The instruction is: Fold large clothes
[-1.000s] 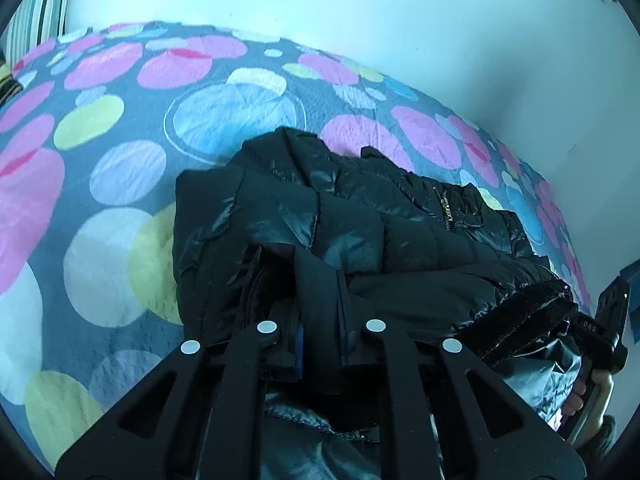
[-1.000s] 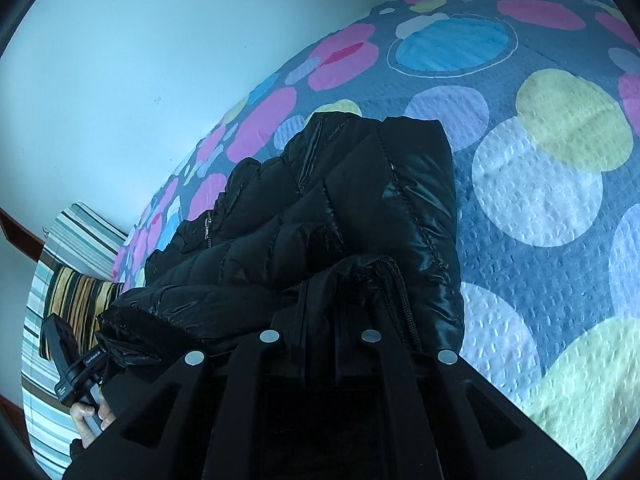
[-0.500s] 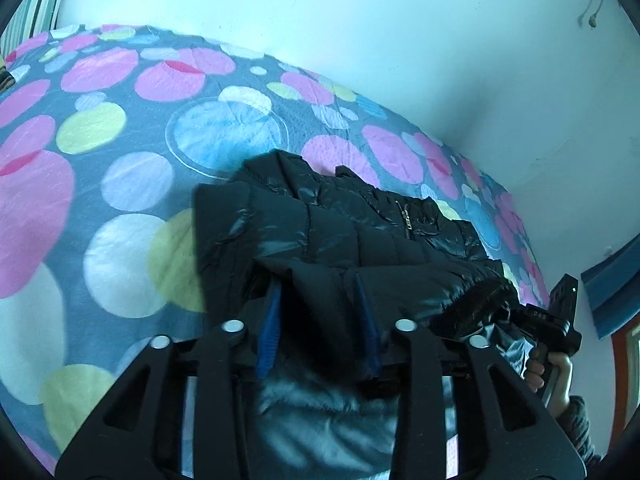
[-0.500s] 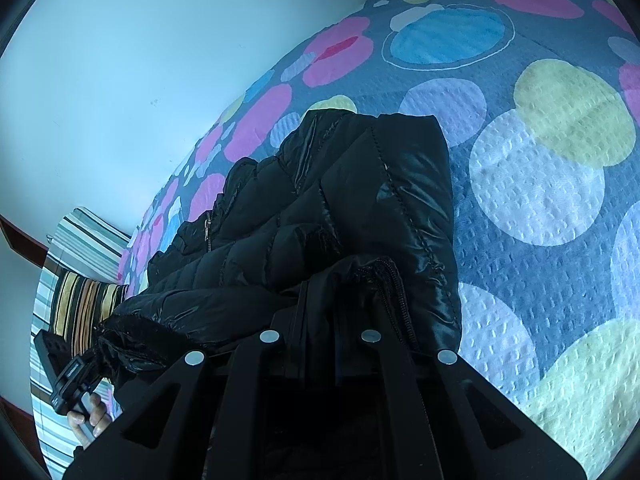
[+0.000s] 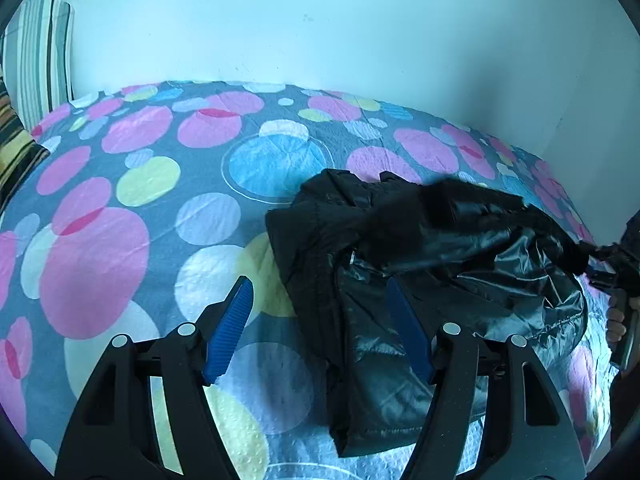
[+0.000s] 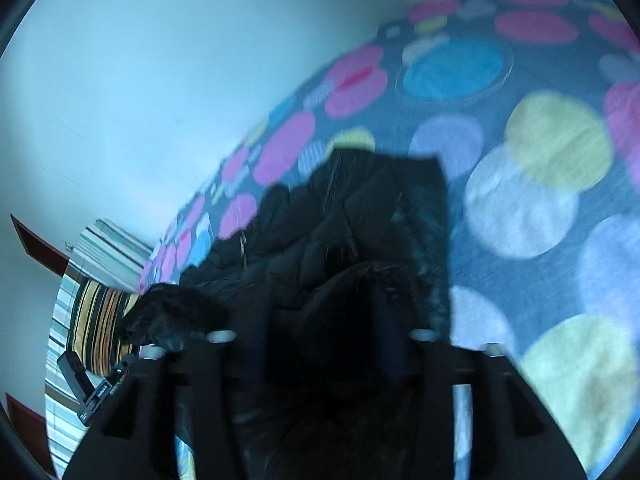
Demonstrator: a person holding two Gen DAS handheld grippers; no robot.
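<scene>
Jacket: I am seeing the black puffer jacket (image 5: 420, 264) lying bunched on the circle-patterned bedspread (image 5: 120, 240), towards the right of my left wrist view, its shiny lining turned up.
Left gripper: my left gripper (image 5: 320, 324) is standing well open, having just been opening; its blue pads (image 5: 230, 328) are pressing on nothing, with the jacket's near edge lying between them towards the right pad.
Right gripper: my right gripper (image 6: 320, 344) has just been opening; the view is blurring, dark jacket folds are sitting between the fingers, and I cannot tell whether they grip.
Background: a striped pillow (image 5: 36, 56) is leaning at the wall.
</scene>
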